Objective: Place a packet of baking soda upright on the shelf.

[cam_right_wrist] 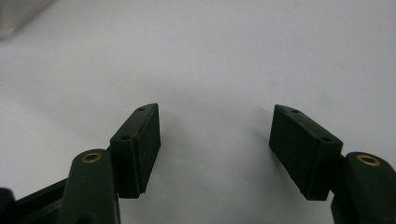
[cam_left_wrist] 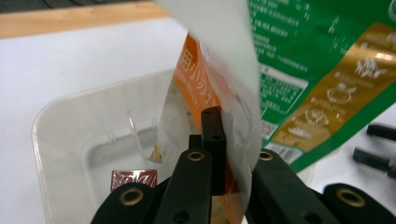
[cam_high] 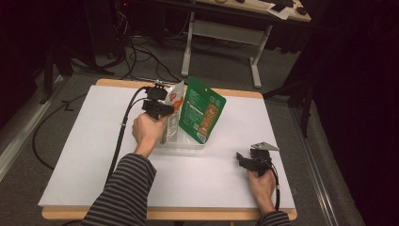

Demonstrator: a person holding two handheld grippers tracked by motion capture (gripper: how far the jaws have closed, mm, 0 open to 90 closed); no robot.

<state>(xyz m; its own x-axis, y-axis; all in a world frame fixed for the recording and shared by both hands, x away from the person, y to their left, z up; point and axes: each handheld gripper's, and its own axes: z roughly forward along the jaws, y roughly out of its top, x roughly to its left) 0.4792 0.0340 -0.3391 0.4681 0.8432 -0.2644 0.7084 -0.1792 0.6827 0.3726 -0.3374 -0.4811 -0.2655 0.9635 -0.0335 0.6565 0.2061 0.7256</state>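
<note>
Left tool [cam_left_wrist: 229,149]: clenched on the white-and-orange pouch [cam_high: 173,101], holding it upright over the clear tray [cam_left_wrist: 56,140].
Right tool [cam_right_wrist: 215,144]: released, jaws wide, low over the bare worktop [cam_high: 94,141] at near right.
Green pouch [cam_high: 203,110]: stands in the tray, leaning, just right of the held pouch.
Risk: glossy, limp film could slip from the thin jaws; brushing the green pouch may topple it.
Tray: thin, rounded, transparent plastic, likely to slide.
</note>
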